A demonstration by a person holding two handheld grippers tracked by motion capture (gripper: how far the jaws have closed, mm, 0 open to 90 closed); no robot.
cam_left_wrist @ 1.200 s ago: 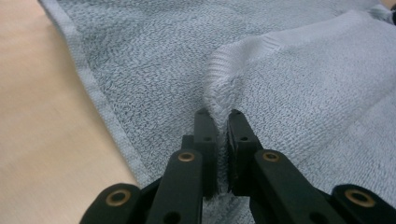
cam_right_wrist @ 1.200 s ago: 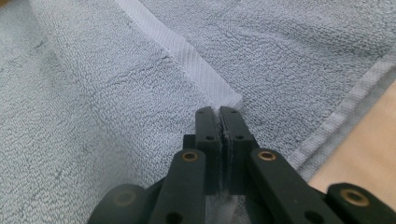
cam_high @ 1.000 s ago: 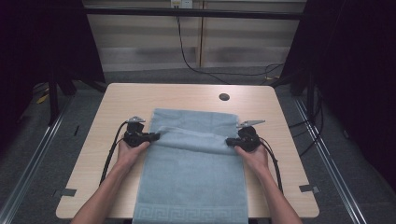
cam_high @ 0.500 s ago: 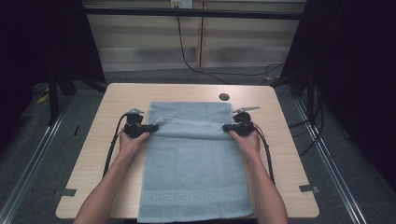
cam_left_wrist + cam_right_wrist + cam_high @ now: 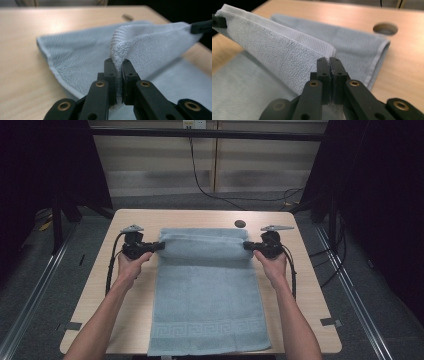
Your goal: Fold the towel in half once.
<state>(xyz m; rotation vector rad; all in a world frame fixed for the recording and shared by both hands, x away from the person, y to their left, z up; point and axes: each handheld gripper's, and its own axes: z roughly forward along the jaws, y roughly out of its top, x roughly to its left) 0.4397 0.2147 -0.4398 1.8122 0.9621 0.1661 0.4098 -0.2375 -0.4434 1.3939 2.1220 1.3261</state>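
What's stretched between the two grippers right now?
In the high view, a lifted fold of the light blue towel spans from the left gripper to the right gripper.

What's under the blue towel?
Under the towel lies the wooden table; both grippers lift a fold, with more towel beneath. Anything else under it is covered.

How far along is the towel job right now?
Done: both edges gripped, left gripper and right gripper shut on the towel. In hand: its far part lifted off the table. Left: probably laying it flat; near end hangs over the front edge.
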